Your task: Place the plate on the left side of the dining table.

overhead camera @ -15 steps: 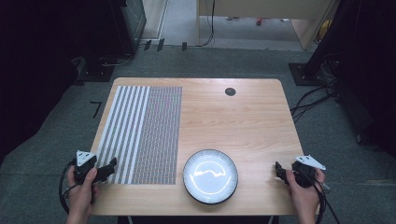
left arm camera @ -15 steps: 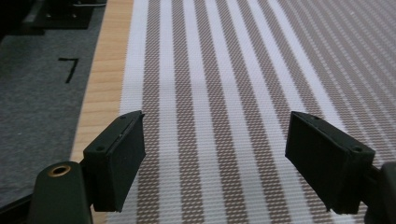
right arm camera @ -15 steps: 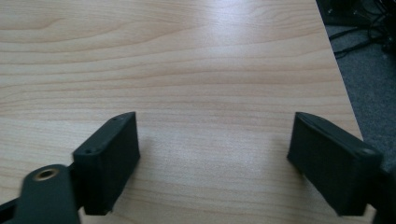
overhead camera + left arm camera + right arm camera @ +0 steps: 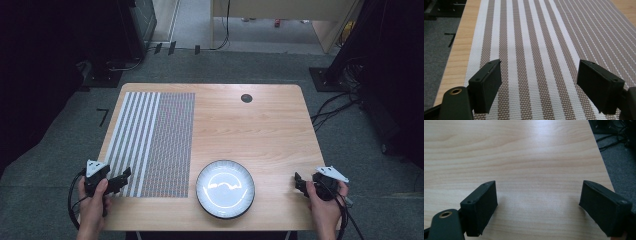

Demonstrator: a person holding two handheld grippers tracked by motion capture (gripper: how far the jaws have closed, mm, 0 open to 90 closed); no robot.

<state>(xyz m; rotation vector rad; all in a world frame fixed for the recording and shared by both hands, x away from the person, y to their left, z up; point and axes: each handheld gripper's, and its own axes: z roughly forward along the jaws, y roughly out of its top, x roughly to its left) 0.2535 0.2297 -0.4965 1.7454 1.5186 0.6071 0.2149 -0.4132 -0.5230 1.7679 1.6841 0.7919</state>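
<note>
Left tongs (image 4: 124, 176) hang over the near-left corner of the woven placemat (image 4: 155, 142), jaws spread wide, nothing between them. Mat's long axis runs away up the frame from lower left; it is flat, mesh-textured, with brown and white stripes going to fine lines toward its right half. Right tongs (image 4: 298, 181), also wide and empty, sit at the lower right over bare wood-grain surface (image 4: 260, 130). Left hand is nearer the mat. A glossy round plate (image 4: 225, 189) lies between, just beside the mat's near-right corner.
</note>
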